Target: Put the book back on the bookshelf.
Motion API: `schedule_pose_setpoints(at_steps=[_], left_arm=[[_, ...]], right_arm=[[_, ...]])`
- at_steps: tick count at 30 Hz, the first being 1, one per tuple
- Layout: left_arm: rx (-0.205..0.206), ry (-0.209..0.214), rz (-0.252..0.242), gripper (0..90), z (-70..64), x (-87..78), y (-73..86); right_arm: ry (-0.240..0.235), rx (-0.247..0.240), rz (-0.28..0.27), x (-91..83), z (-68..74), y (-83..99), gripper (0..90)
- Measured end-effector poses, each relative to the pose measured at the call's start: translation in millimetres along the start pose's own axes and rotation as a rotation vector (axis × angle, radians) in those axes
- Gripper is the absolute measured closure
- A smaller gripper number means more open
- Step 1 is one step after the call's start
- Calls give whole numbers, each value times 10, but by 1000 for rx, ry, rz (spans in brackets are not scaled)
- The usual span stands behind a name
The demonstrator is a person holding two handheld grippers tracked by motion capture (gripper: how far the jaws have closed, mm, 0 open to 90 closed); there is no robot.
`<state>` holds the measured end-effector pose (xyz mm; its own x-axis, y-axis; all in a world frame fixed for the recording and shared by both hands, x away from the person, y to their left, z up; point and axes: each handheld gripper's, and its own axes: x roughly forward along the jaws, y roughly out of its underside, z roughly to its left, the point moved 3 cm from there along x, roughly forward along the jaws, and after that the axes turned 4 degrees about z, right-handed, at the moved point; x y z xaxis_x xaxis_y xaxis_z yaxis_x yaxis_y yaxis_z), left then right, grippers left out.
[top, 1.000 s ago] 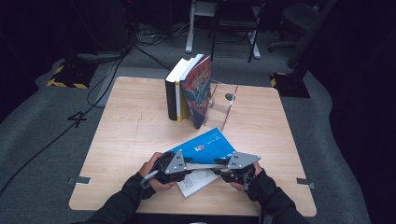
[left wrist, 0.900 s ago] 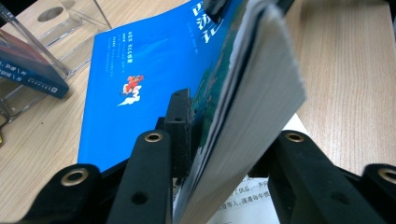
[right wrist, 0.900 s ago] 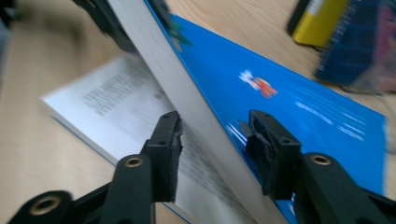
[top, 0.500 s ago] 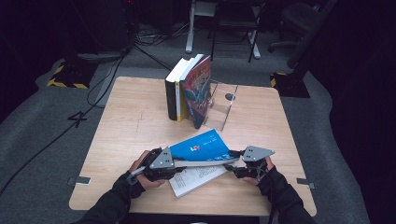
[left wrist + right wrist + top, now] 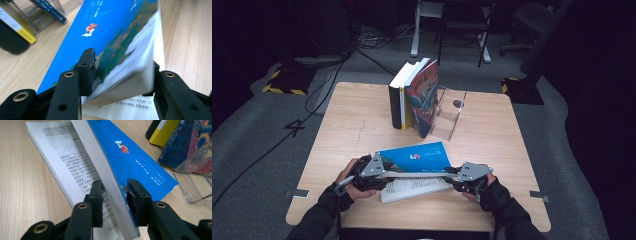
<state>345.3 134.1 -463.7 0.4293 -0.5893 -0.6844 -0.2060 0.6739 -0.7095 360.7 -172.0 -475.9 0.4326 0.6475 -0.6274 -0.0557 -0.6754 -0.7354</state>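
Spreading apart since a second earlier, the left gripper [image 5: 379, 175] and right gripper [image 5: 452, 176] lifted more of the blue book [image 5: 417, 157] open at the table's [image 5: 362, 120] near edge. Left gripper view: jaws clamped the thick cover-side block [image 5: 117, 65]. Right gripper view: jaws pinched that block [image 5: 110, 177] above printed pages [image 5: 70, 162].

Blue-covered book [image 5: 417, 159], lying open near the desk's [image 5: 357, 115] front edge, between the left hand-held gripper [image 5: 379, 172] and the right hand-held gripper [image 5: 451, 176]. The upper block of pages with the blue cover is lifted at a slant, clamped at either end by a hand-held gripper; the printed lower pages [image 5: 72, 162] lie flat beneath.
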Motion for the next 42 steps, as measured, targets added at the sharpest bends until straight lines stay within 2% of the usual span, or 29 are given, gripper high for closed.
schedule_pose_setpoints(at_steps=[2,5,9,11,14,15,17,19,20,21,22,25,27,30,31,34,38,40,41,42], left_arm=[[32,-17,-6,571,-38,-58,-41],[26,-20,-14,574,-51,-100,-69],[16,-6,-17,630,-20,-132,-4],[-2,8,-26,654,7,-149,46],[-16,45,-25,674,57,-144,147],[-20,49,-25,681,67,-141,171],[-31,61,-36,684,99,-149,222],[-41,70,-45,682,138,-164,256],[-45,76,-43,681,156,-166,272],[-45,83,-42,679,169,-167,282],[-49,83,-45,678,174,-168,288],[-62,73,-47,666,203,-191,296],[-69,57,-39,642,214,-201,289],[-55,33,7,588,206,-218,265],[-61,21,1,567,190,-229,246],[-72,1,-10,506,137,-261,151],[-47,-49,37,470,-2,-228,20],[-35,-52,59,452,-87,-175,-38],[-40,-66,70,454,-111,-151,-56],[-45,-61,65,453,-151,-114,-82]], right_arm=[[-5,-11,8,4,16,-51,684],[-15,-9,12,8,29,-123,691],[-34,-28,31,17,22,-262,695],[-43,-34,28,33,0,-311,691],[-114,-29,16,97,-52,-352,635],[-123,-36,0,136,-83,-345,571],[-127,-6,12,214,-146,-298,507],[-116,14,29,312,-217,-191,516],[-120,39,15,351,-247,-144,513],[-150,68,-9,382,-265,-112,524],[-153,61,-26,394,-268,-108,551],[-125,-4,-45,380,-240,-153,605],[-107,-30,-40,372,-205,-175,633],[-91,-69,-31,351,-121,-197,673],[-87,-81,-24,336,-89,-209,681],[-80,-88,-33,255,-12,-260,703],[-68,-81,-27,173,60,-303,713],[-67,-81,-20,167,77,-312,712],[-70,-81,-15,167,81,-316,712],[-70,-79,-13,169,82,-318,711]])
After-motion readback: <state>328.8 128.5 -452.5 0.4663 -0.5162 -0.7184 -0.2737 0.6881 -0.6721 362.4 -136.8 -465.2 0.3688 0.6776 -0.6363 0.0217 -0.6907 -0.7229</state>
